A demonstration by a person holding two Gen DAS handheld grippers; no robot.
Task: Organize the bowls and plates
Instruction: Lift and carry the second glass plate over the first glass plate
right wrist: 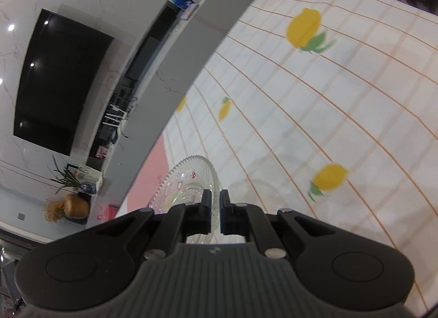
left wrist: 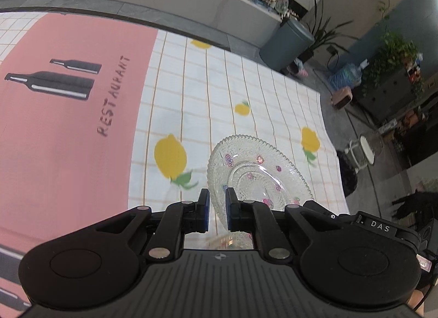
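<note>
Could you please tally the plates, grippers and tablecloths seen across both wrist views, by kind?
Glass plates: 2, one in the left gripper, one in the right gripper
Grippers: 2
Lemon-print tablecloth: 1
Total: 5

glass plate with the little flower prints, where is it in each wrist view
Left wrist: glass plate low centre-right, its rim between the left tongs.
Right wrist: a glass plate low centre-left, rim gripped by the right tongs; possibly a second plate.
Shared landmark: lemon-print checked tablecloth.
</note>
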